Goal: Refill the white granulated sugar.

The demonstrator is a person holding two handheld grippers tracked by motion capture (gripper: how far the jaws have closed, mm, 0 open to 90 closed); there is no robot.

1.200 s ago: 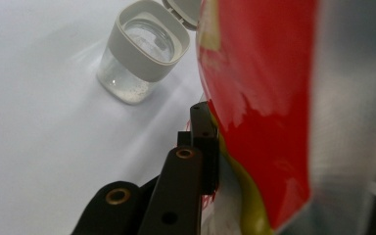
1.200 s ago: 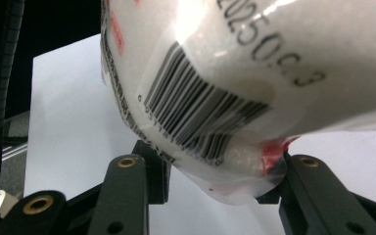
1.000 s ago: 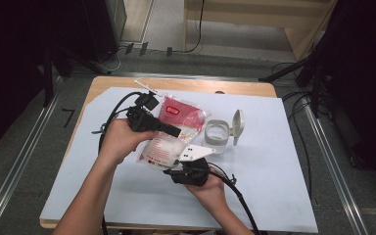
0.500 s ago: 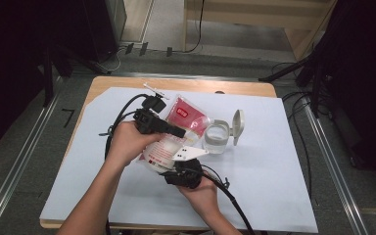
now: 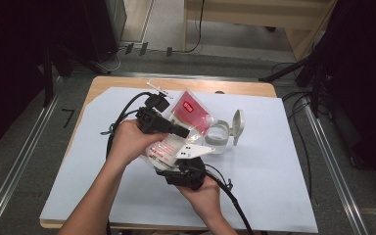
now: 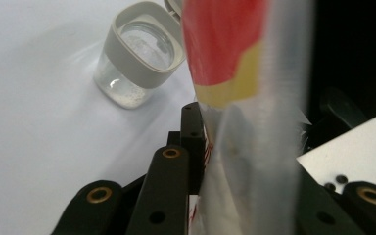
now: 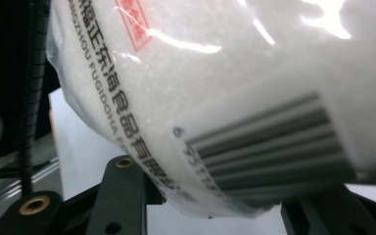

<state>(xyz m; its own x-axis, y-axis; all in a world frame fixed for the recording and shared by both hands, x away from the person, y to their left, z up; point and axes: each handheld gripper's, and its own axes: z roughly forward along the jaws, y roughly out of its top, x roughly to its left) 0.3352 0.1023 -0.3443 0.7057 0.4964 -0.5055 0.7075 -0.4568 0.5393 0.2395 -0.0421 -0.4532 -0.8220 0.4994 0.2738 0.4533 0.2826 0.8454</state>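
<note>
Together we have the plastic bag (image 5: 183, 129) lifted off the counter (image 5: 284, 171), between our two hands near the middle of the white sheet. Our left hand-held gripper (image 5: 178, 131) comes at it from the left in the high view, its jaws closed on the upper part of the bag, where the clear film turns red; in the left gripper view the bag (image 6: 245, 122) stands upright between the black jaws, pressed thin there, with red and yellow print above. Those jaws have just been opening a little, with the bag between them, and they are pressing on the film. Our right hand-held gripper (image 5: 188, 164) sits below, nearer to us, with its jaws about halfway apart around the lower, fuller end of the bag; in the right gripper view that end (image 7: 235, 112), packed with white grains and marked with a barcode and black lettering, bulges between the two jaws. Just beside the bag, to the right in the high view, a small clear jar (image 5: 219, 134) stands on the sheet with its grey collar and its flip lid (image 5: 237, 126) tipped up and open.
</note>
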